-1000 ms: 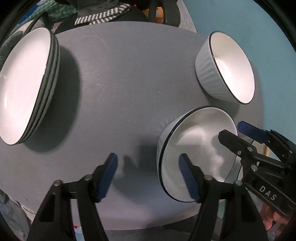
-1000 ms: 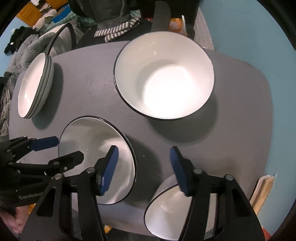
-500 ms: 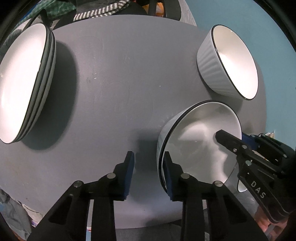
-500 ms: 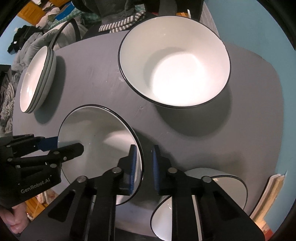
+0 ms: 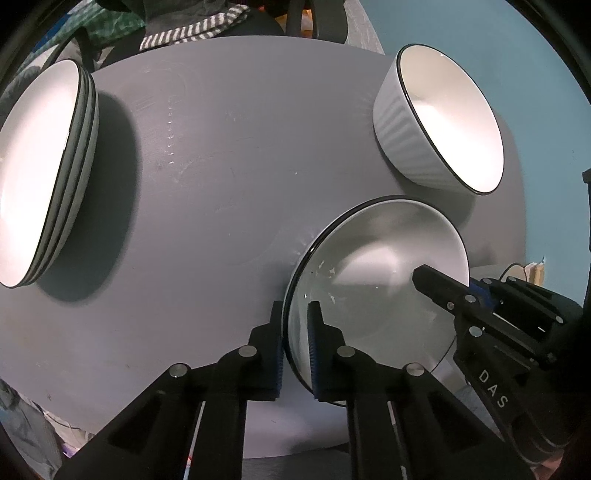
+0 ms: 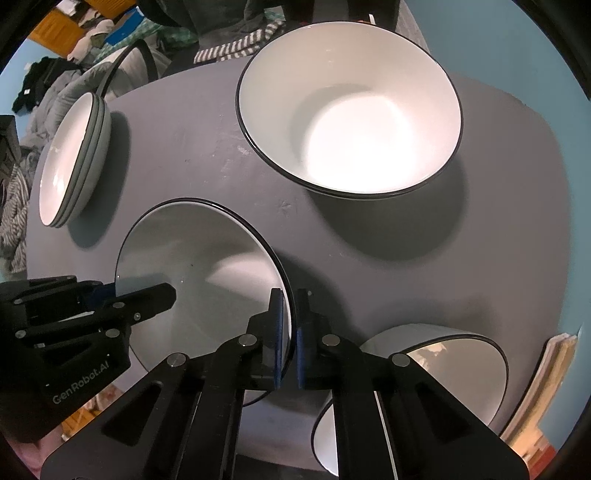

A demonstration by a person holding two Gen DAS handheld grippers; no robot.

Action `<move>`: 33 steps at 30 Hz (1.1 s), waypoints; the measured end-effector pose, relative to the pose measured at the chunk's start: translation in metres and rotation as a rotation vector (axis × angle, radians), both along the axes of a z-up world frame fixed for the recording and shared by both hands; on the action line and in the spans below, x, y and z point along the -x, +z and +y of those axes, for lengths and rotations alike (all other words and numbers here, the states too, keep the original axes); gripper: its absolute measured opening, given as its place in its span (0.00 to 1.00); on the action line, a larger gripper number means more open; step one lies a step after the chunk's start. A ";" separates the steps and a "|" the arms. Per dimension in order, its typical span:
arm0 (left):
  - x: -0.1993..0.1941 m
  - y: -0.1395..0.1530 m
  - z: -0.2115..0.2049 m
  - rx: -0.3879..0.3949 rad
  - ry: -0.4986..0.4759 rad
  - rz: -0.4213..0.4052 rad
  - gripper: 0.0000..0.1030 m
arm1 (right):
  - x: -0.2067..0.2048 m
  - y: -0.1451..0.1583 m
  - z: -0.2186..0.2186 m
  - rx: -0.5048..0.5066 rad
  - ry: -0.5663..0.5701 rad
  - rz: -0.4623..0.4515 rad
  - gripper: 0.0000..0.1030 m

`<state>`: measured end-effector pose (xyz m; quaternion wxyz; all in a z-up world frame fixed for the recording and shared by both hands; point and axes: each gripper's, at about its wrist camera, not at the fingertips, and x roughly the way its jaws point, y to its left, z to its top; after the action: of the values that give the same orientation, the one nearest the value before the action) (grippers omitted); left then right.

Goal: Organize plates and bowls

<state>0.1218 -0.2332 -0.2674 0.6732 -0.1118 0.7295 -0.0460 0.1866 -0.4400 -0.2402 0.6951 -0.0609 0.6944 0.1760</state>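
A white plate with a black rim point(image 5: 376, 295) is held between both grippers over the grey table point(image 5: 221, 166). My left gripper point(image 5: 297, 343) is shut on its left rim. My right gripper point(image 6: 291, 332) is shut on its right rim, and the plate also shows in the right wrist view point(image 6: 199, 266). The right gripper shows in the left wrist view point(image 5: 480, 321), the left gripper in the right wrist view point(image 6: 92, 306). A stack of plates point(image 5: 40, 173) sits at the table's left; it also shows in the right wrist view point(image 6: 74, 158). A ribbed white bowl point(image 5: 439, 118) sits at the far right.
The right wrist view shows the large bowl point(image 6: 351, 122) as a nested stack, and another bowl point(image 6: 436, 373) at the table's near right edge. A striped cloth point(image 5: 192, 29) and clutter lie beyond the far edge. A teal wall point(image 5: 517, 55) is on the right.
Both grippers closed from open onto opposite rims of the plate. The plate now looks raised off the table.
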 end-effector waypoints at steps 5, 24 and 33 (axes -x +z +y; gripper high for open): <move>0.000 0.000 -0.005 0.014 0.006 0.011 0.09 | 0.000 0.000 0.000 -0.011 -0.025 0.009 0.05; -0.010 0.025 -0.015 0.049 -0.010 -0.005 0.09 | -0.002 0.033 0.008 0.022 -0.015 -0.007 0.05; -0.020 0.060 -0.015 0.055 -0.033 -0.063 0.09 | -0.015 0.063 0.000 0.015 -0.033 -0.032 0.05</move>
<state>0.1414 -0.2477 -0.2076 0.6916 -0.1167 0.7082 -0.0804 0.2012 -0.4398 -0.1768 0.7084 -0.0573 0.6854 0.1585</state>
